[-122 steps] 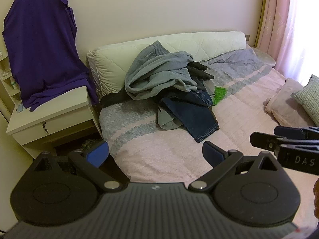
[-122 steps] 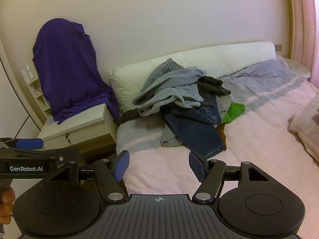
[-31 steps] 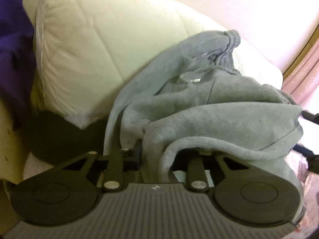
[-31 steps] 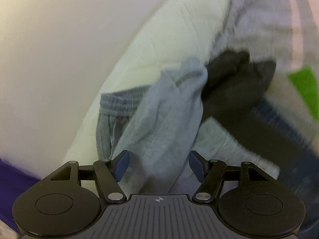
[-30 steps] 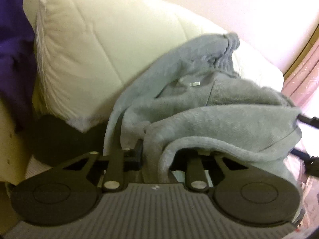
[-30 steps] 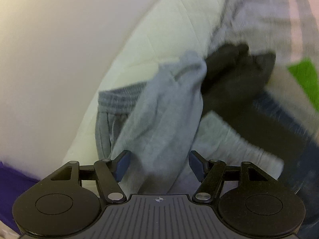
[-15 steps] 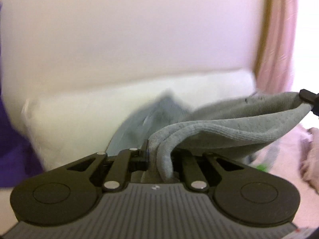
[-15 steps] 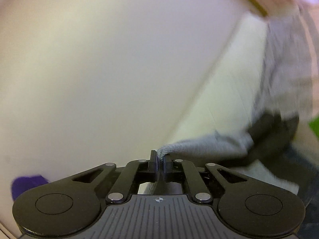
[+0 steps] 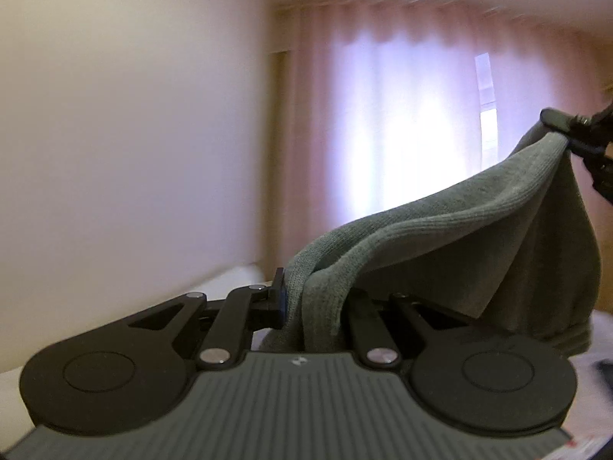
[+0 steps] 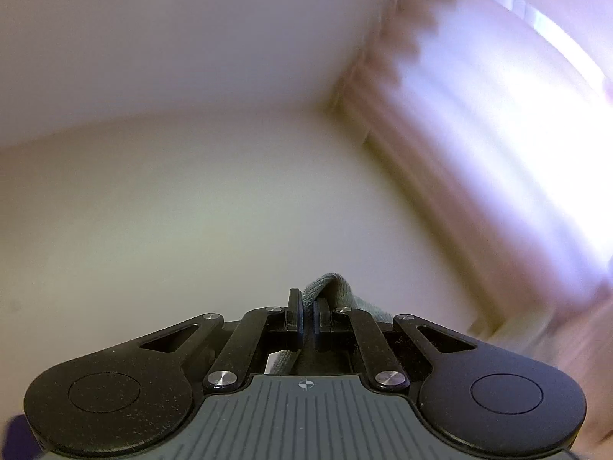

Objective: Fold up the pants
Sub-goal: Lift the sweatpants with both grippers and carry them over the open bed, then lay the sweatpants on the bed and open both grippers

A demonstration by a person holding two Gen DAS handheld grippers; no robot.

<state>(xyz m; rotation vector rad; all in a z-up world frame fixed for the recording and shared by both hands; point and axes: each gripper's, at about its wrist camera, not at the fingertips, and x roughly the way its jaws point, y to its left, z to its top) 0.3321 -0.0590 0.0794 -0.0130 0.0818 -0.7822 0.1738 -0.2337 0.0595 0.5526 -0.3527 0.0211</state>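
The grey sweatpants (image 9: 459, 230) hang in the air, stretched between both grippers. My left gripper (image 9: 306, 299) is shut on one end of their ribbed edge, which bunches over its fingers. Across the left wrist view the cloth rises to the upper right, where my right gripper (image 9: 563, 126) pinches the other end. In the right wrist view my right gripper (image 10: 306, 314) is shut on a small fold of the grey sweatpants (image 10: 333, 287), and the rest of the garment is hidden below it.
Both views point up at a bare cream wall (image 9: 134, 134) and the ceiling (image 10: 172, 19). A pink curtain (image 9: 402, 115) over a bright window fills the right. A strip of the white headboard cushion (image 9: 237, 272) and pale bedding (image 9: 597, 364) show low down.
Both grippers have lifted the sweatpants off the clothes pile and swung toward the window. The right gripper, open a second ago, has shut on the cloth.
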